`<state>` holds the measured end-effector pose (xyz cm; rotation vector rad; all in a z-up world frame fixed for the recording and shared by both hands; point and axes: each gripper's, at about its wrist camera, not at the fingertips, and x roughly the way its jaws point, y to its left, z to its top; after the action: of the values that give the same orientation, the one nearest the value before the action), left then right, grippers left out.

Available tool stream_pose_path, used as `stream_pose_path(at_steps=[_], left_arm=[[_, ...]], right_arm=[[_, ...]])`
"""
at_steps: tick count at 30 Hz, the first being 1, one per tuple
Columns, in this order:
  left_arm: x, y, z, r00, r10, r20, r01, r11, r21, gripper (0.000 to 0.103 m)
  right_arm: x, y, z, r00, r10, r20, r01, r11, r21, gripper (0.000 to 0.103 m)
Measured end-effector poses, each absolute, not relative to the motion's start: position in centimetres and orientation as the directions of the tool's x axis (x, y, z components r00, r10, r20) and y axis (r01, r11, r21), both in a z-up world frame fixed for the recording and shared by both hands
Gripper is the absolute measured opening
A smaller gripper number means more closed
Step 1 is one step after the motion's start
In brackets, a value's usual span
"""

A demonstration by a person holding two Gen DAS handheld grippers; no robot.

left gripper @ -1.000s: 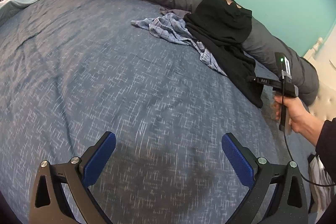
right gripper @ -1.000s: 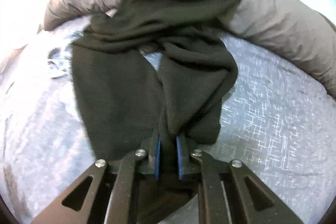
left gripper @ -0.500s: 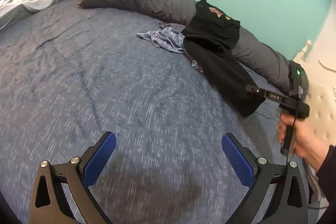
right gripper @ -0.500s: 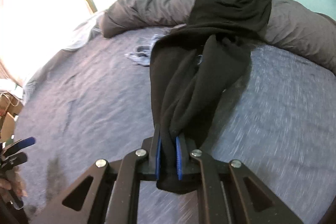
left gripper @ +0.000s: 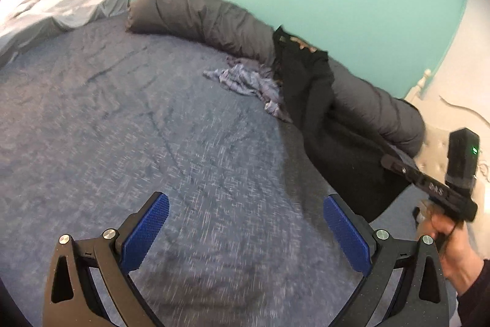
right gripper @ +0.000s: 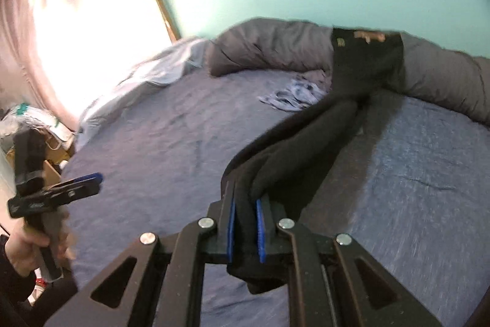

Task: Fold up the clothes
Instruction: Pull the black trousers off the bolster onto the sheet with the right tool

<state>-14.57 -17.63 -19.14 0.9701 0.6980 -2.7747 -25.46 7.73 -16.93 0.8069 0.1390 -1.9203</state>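
Black garment (right gripper: 306, 149) (stretched) clamped in right claw (right gripper: 245, 230).

Blue bedspread (left gripper: 153, 128) open ahead; grey duvet roll (left gripper: 214, 20), black garment (left gripper: 321, 112), crumpled cloth (left gripper: 245, 79) block far side.

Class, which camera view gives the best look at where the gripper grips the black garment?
Right wrist view: the right gripper is shut on the black garment. The left wrist view shows the garment from the side and hides the grip.
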Motion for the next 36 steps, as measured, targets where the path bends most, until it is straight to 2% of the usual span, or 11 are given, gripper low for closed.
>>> stream_pose_path(at_steps=[4,8,14,20,25,36], left_arm=[[-10.5,-18.0,-15.7,-0.798,0.049,-0.6,0.235,-0.893,-0.385,0.103],[-6.6,-18.5,-13.3,-0.801,0.029,-0.598,0.229,-0.908,-0.351,0.103],[-2.2,-19.4,-12.5,-0.792,0.005,-0.61,0.259,-0.903,-0.343,0.103],[-0.2,-18.4,-11.9,-0.798,0.01,-0.602,0.247,-0.907,-0.342,0.103],[0.6,-16.5,-10.8,-0.809,0.023,-0.588,0.217,-0.917,-0.334,0.103],[0.2,-13.5,-9.5,-0.812,0.046,-0.582,0.17,-0.935,-0.311,0.103]], right_arm=[[-18.4,9.0,-14.0,-0.231,-0.814,-0.532,0.856,-0.43,0.286,0.01],[-13.1,10.6,-13.7,-0.208,-0.823,-0.529,0.843,-0.425,0.329,0.01],[-9.6,17.2,-14.2,-0.239,-0.854,-0.461,0.771,-0.456,0.445,0.01],[-8.0,22.9,-12.4,-0.338,-0.822,-0.458,0.744,-0.532,0.406,0.01],[-8.0,29.1,-12.7,-0.432,-0.749,-0.502,0.682,-0.636,0.362,0.01],[-12.8,37.2,-18.2,-0.558,-0.502,-0.661,0.458,-0.85,0.259,0.01]])
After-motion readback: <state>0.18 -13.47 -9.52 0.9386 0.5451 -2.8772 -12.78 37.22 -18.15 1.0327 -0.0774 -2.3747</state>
